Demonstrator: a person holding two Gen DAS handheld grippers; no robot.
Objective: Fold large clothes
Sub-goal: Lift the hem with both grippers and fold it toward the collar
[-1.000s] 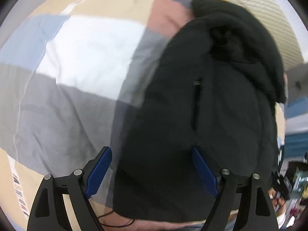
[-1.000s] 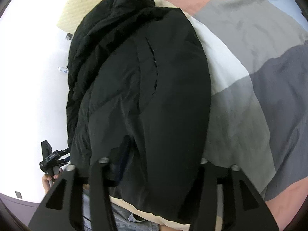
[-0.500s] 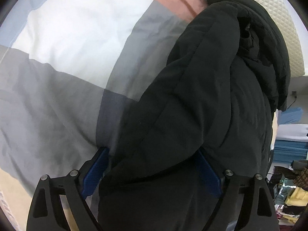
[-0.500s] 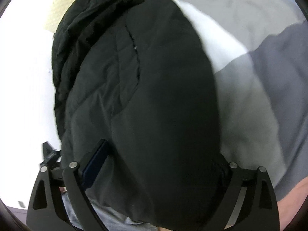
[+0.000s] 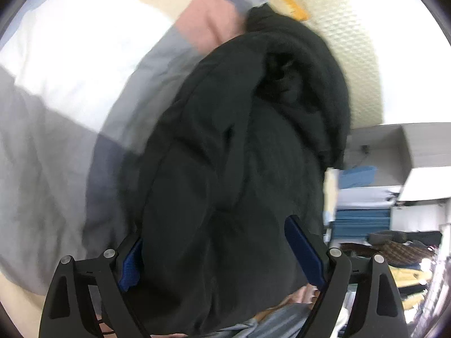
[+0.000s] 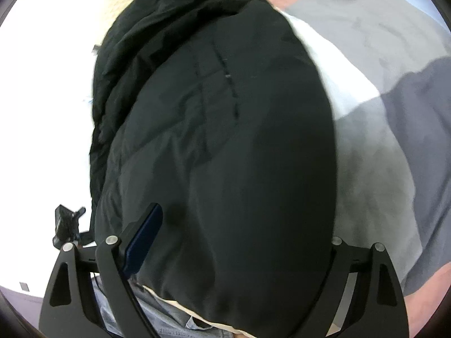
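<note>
Black puffer jacket (image 5: 225,169) lay lengthwise on the patchwork bedspread (image 5: 56,146), hood end far, hem end near, bunched up between the fingers of both tools. Left gripper (image 5: 217,253): jaws spread wide, thick padding filling the gap, both blue pads (image 5: 303,250) against or just beside fabric; whether they pressed on it could not be told, frame blurred. Right gripper (image 6: 239,242): jaws likewise wide apart, one blue pad (image 6: 143,236) visible on the left against the jacket (image 6: 225,140), the other hidden under the bulge, so no firm clamp was evident. Judged risks: slick, lofty fill could squirt out of such a wide bite once lifted, dropping the hem unevenly; the two tools seemed to hold different amounts of bulk, which would skew the fold line; the loose hood and sleeve material at the far end could drag or flop out and undo the stack. The jacket also sat near the bed edge beside the person's jeans (image 6: 157,309), so a slip could spill it off the bedspread (image 6: 394,112).
</note>
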